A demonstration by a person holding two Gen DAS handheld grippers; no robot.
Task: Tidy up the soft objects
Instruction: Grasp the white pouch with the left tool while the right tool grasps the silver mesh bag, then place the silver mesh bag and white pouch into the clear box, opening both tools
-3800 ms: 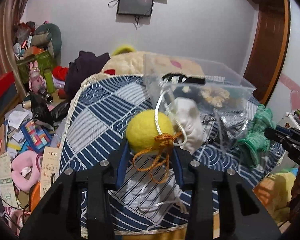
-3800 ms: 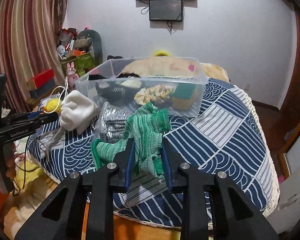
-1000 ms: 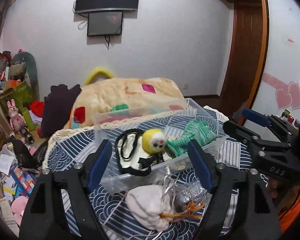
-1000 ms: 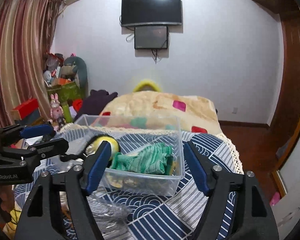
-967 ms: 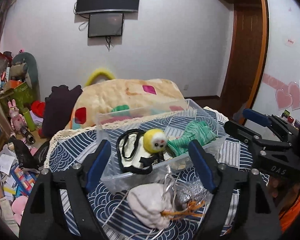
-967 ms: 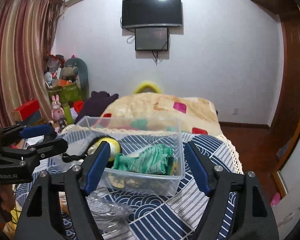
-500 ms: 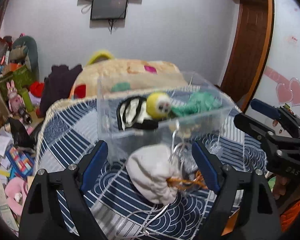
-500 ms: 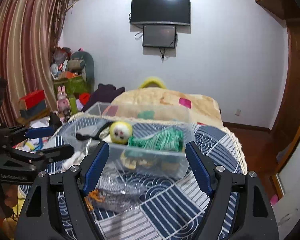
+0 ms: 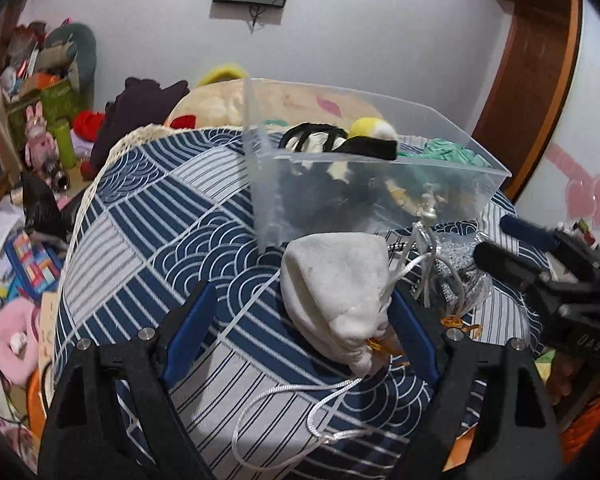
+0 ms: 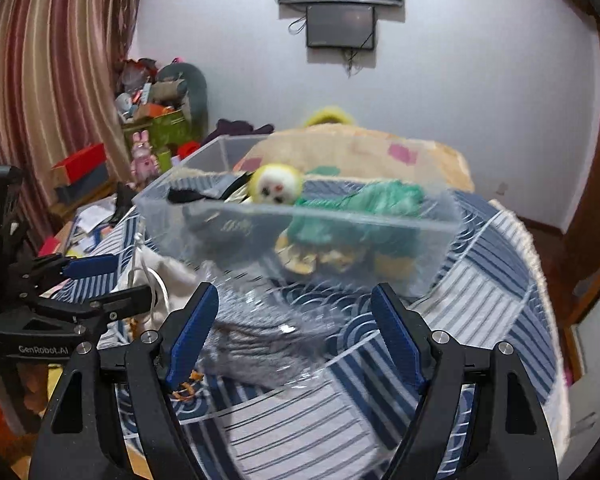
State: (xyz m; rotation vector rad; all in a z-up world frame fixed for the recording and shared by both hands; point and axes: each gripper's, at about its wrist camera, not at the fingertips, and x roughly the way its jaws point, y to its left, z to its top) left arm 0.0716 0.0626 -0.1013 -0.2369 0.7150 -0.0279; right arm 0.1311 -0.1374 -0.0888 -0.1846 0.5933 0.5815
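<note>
The left hand-held gripper (image 9: 302,322) stands released, its jaws having just narrowed a little, with the white drawstring pouch (image 9: 334,280) lying between them untouched on the bench (image 9: 148,240). The right hand-held gripper (image 10: 294,326) is also released over the crinkly clear bag (image 10: 260,344), and the clear plastic bin (image 10: 236,232) with the yellow plush ball (image 10: 276,188) and green knit cloth (image 10: 364,200) sits just beyond both.

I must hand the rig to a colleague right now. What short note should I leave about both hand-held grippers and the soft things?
Left hand-held gripper: open, jaws astride the white drawstring pouch on the table, pads not pressing; they have just closed a little.
Right hand-held gripper: open, over the clear bag of grey fabric, nothing held.
Done: yellow plush ball and green knit cloth lie in the clear plastic bin.
Left: the pouch and the bag, both in front of the bin.
</note>
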